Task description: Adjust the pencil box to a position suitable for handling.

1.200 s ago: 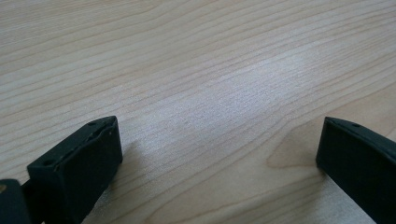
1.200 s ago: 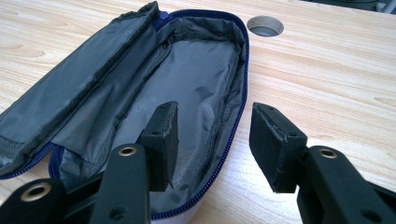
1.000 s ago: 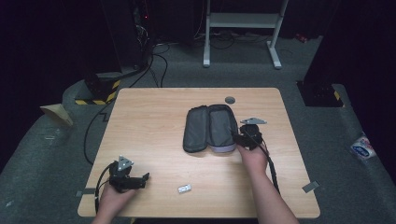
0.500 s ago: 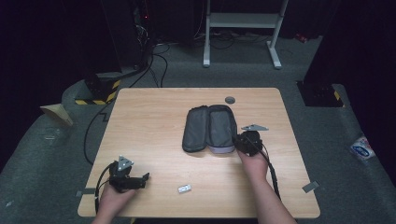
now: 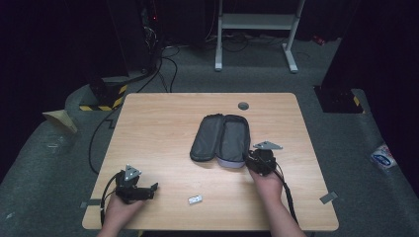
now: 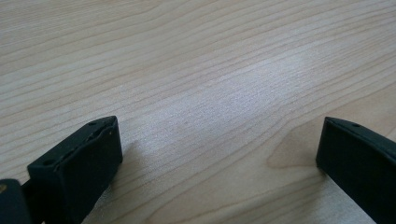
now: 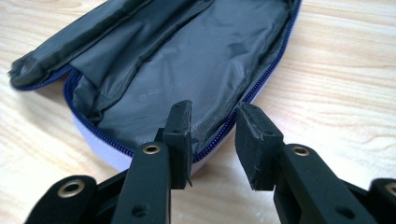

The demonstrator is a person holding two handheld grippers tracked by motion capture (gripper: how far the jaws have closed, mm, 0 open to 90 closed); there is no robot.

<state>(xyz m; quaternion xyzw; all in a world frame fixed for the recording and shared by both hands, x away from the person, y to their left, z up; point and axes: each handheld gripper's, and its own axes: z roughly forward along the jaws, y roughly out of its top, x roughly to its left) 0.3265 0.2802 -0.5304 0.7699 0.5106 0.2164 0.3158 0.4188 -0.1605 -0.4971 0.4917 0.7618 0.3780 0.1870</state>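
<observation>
A pale wooden worktop [image 5: 163, 123] is seen in a dark room, with an unzipped grey pouch [image 5: 221, 139] laid open near its middle. The right gripper [image 7: 212, 126] is set at the pouch's near rim, its jaws, which have just been parting slightly, narrowly apart astride the zipper edge without pressing it. The left gripper [image 5: 148, 190] is rested wide open and empty at the near left.

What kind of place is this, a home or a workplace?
Most likely a lab or recording workspace, not a home. A light wooden table stands on grey carpet, black cables run over the floor to dark equipment behind it, and a white metal desk frame stands at the back.
</observation>
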